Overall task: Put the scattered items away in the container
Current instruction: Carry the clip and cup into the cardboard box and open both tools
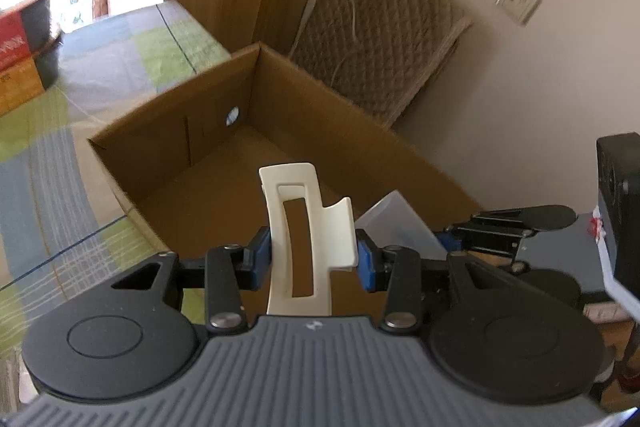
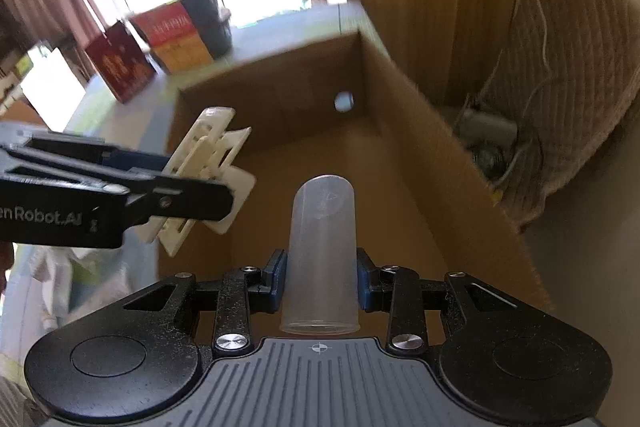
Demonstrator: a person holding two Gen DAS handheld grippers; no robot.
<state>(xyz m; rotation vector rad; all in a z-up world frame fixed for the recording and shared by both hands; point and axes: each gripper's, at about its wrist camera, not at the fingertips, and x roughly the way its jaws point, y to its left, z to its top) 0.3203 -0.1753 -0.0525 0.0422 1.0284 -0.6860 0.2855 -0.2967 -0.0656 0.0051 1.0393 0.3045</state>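
Cardboard fills the left wrist view: an open brown cardboard box point(image 1: 256, 131) stands on a checked green and grey tabletop point(image 1: 60, 131), its visible floor bare. The left claw point(image 1: 314, 259) is clenched on a cream plastic hair clip point(image 1: 298, 239), held above the box's near edge, with a translucent cup's corner peeking beside it. In the right wrist view, the right claw point(image 2: 320, 281) grips a translucent plastic cup point(image 2: 322, 251) lying along its fingers over the box interior, the left claw and clip hanging just beside. Judging from this, nothing is deposited yet; both items await release. Any items left outside the box are out of frame, and the box's near corner is hidden.
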